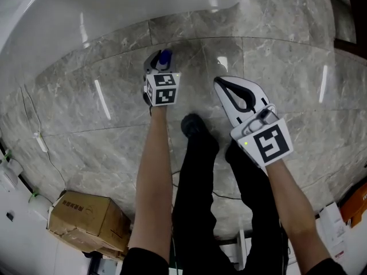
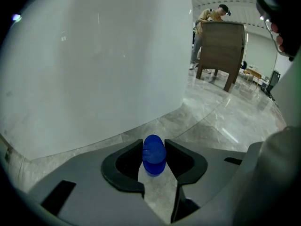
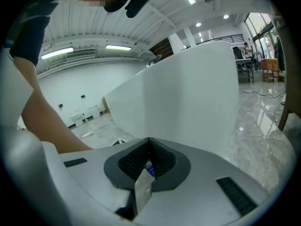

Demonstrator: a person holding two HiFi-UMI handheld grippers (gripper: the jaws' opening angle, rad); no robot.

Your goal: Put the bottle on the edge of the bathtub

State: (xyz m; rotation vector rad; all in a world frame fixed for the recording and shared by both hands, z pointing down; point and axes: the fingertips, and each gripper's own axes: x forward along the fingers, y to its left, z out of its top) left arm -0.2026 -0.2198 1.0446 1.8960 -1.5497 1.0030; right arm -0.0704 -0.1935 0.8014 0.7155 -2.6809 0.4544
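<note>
Plainly the left gripper (image 2: 154,149) has the bottle (image 2: 153,162): its two jaws press on either side of the blue cap, which is the only part of the bottle that shows, since the body is hidden under the jaws. The grip sits low, close to the marble floor (image 1: 86,107) and just beside the outer wall of the white bathtub (image 2: 94,65). I judge this to be the start of the carry, with the bottle taken but not yet raised.

The next move calls for a lift up the wall until the bottle clears the tub's top edge, then a short reach across and a level set-down on the rim. A grip on the cap alone may let the body swing, so a slow lift would suit.

The right gripper (image 3: 149,140) is closed at its tips and holds nothing. In the head view it hangs just to the right of the left one, so the upward path beside the wall looks free. The person's shoe (image 1: 192,124) is near, and a cardboard box (image 1: 86,219) lies well apart behind.
</note>
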